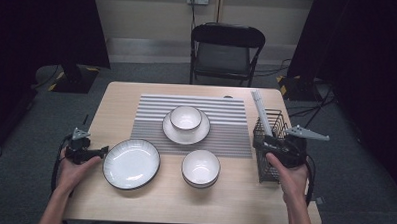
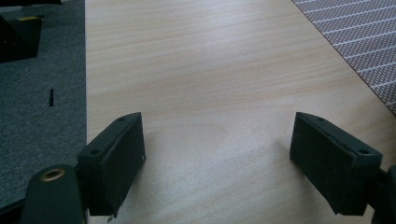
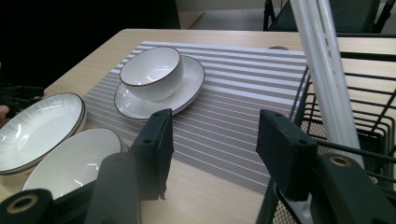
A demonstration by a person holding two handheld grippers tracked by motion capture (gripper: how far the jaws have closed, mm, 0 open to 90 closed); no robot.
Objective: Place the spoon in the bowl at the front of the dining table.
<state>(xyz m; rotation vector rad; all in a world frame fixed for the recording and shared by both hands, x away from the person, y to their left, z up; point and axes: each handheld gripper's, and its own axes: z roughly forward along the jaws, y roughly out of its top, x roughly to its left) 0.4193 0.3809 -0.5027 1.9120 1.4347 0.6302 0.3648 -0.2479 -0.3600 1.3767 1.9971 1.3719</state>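
White rods (image 1: 261, 111) stand in black wire basket (image 1: 270, 152) at surface (image 1: 233, 203) right edge, long axis near upright, tops leaning away and left. Right tongs (image 3: 212, 154) beside basket, jaws partly open, nothing gripped. Left tongs (image 2: 219, 163) wide open, empty, over bare surface

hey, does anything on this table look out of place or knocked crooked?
Nothing is spilled or broken. The white utensil leans tilted in the black wire basket at the table's right edge, and the large plate and one bowl sit off the striped placemat.
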